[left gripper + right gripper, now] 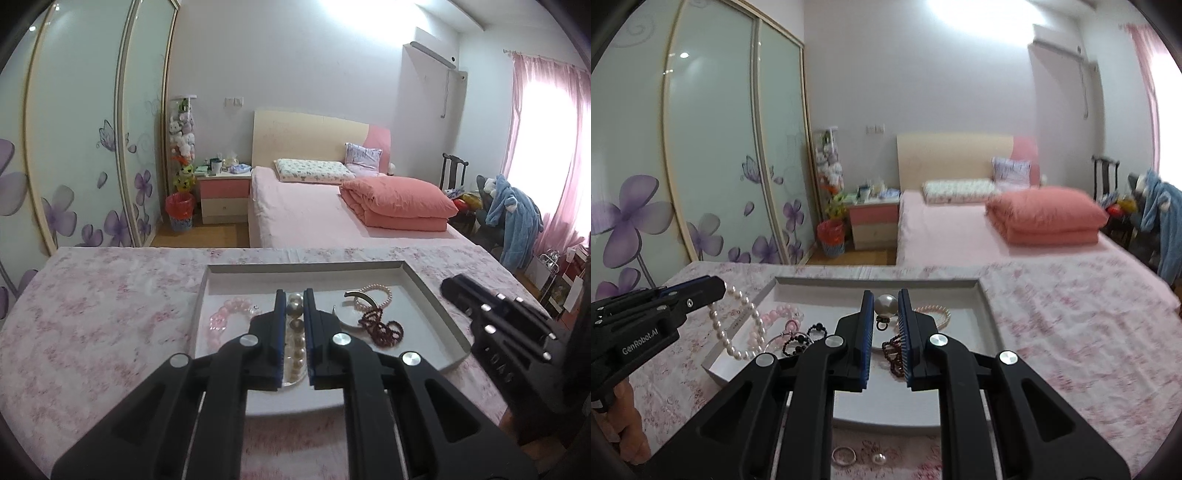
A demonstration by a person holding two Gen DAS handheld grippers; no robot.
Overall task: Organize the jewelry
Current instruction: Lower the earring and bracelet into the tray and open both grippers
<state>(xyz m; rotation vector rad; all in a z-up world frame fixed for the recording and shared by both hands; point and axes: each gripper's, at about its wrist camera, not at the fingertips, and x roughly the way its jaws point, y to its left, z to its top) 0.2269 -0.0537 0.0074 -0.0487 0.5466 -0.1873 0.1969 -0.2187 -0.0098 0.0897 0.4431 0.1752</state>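
A shallow white tray (436, 295) lies on the floral cloth and shows in the right wrist view (988, 314) too. It holds a pink bead bracelet (225, 314), a small pearl bracelet (380, 293), a dark red bead string (384, 328) and a round white dish (349, 315). My left gripper (294, 295) is shut on a white pearl bracelet (295, 332), which hangs from it over the tray's left edge (738, 325). My right gripper (885, 301) is shut on a large pearl pendant (885, 305) above the tray. Black bead pieces (798, 341) lie in the tray.
A silver ring (844, 456) and a loose pearl (879, 458) lie on the cloth in front of the tray. The floral table edge runs behind the tray; beyond it are a pink bed (314, 210), a nightstand (223, 197) and a wardrobe (74, 147).
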